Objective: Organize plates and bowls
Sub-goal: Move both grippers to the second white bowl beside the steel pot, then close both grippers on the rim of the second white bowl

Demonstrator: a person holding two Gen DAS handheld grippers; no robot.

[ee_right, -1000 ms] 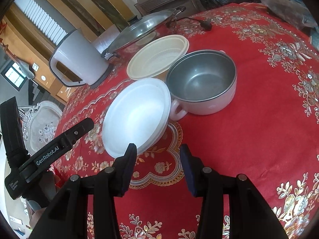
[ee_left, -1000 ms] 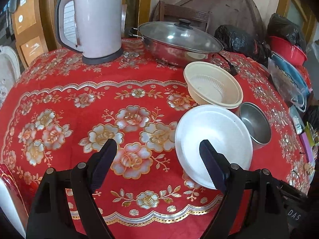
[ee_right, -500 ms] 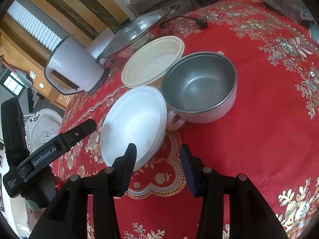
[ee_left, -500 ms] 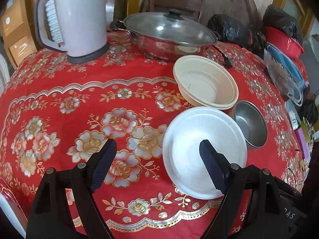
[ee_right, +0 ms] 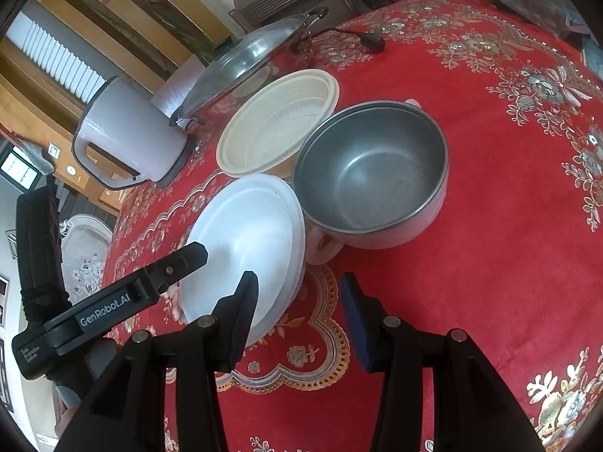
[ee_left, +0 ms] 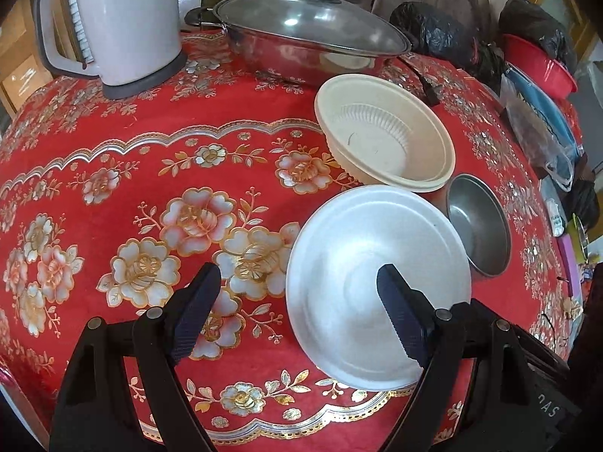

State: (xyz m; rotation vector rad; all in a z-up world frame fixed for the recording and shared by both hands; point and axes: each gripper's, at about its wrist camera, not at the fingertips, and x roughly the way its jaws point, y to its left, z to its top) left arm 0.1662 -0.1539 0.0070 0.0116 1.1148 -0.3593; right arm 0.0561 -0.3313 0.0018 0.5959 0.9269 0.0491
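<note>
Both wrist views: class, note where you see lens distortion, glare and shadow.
Left wrist view: the fisheye bulges the red tablecloth into a dome; window glare sits on the glass lid; the left gripper casts a soft shadow inside the white plate. Right wrist view: dark corners, a tilted kettle, and a dull sheen inside the metal pot.

Both views are evenly lit by soft daylight. Glare is seen on the glass lid (ee_left: pixel 312 22), and faint shadows are cast on the white plate (ee_left: pixel 377 282). Strong fisheye bending and dark vignetting are shown at the corners; focus is sharp.
</note>
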